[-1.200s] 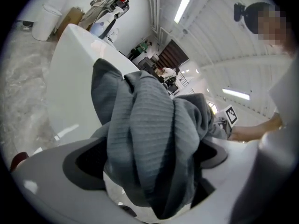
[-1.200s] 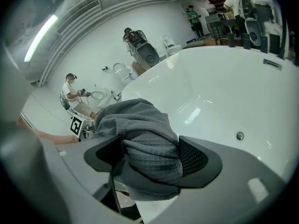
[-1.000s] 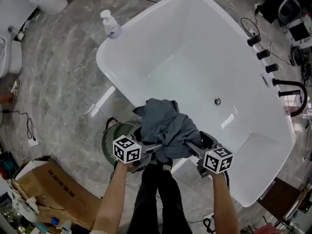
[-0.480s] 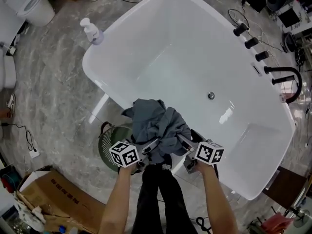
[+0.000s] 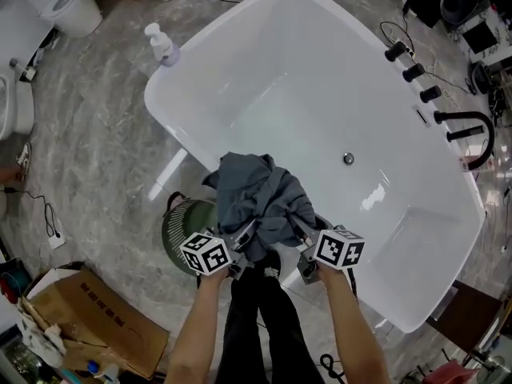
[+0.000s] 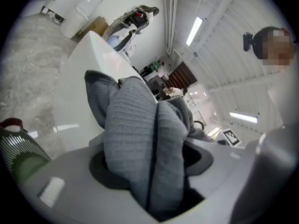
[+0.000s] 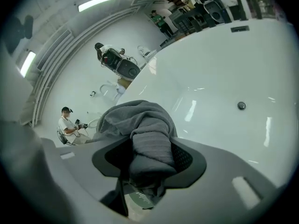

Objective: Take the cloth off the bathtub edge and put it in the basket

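Observation:
A crumpled grey cloth (image 5: pixel 256 198) lies draped over the near edge of the white bathtub (image 5: pixel 184 130). My left gripper (image 5: pixel 246 240) reaches into the cloth's near left side, and its jaws are closing with a thick fold of cloth (image 6: pixel 140 143) pinched between them. My right gripper (image 5: pixel 299 235) does the same on the near right side, closing on a bunched fold (image 7: pixel 149 139). A round green basket (image 5: pixel 180 222) stands on the floor just left of the cloth, beside the tub, partly hidden by my left gripper's marker cube.
A soap bottle (image 5: pixel 162 45) stands on the tub's far left rim. Black taps and a spout (image 5: pixel 464 130) line the right rim; the drain (image 5: pixel 349 159) shows inside. A cardboard box (image 5: pixel 88 314) sits on the floor at lower left, a toilet (image 5: pixel 64 2) at top left.
Both sets of jaws have closed in from wide open around the cloth's near end. The cloth has bunched up slightly between them.

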The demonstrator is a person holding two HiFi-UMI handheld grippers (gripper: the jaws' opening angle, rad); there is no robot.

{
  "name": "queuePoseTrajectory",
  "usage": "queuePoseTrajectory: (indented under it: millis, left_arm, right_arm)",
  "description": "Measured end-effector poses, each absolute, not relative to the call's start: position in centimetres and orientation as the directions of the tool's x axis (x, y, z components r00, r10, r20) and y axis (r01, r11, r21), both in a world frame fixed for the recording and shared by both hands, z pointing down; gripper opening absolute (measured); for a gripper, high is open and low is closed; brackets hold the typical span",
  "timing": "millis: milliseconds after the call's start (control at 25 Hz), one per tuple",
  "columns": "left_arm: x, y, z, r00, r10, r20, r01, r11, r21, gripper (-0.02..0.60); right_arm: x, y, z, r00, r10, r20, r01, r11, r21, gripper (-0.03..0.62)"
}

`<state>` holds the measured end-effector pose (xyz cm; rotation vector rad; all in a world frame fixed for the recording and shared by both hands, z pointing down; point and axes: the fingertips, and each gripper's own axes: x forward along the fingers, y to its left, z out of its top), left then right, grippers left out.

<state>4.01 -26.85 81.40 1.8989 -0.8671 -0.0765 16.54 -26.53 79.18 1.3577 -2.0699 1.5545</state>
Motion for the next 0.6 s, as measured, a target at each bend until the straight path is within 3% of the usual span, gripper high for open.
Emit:
queuePoseTrajectory:
  millis: [200,600]
  left_arm:
    - [3.8,-25.8,80.0,0.692,-0.627,0.358,-0.627,-0.275,0.729,0.291]
    - [0.8,-21.5,76.1,0.606,-0.719,0.339,-0.681,-0.249,0.688,0.273]
  right_arm:
    - [16.5,-25.7,77.7,-0.529,-0.564,0.634,-0.797,0.073,-0.599,0.178]
    - [13.7,-22.8,73.0,-0.602,-0.574,0.556,-0.771,0.235,-0.592,0.161]
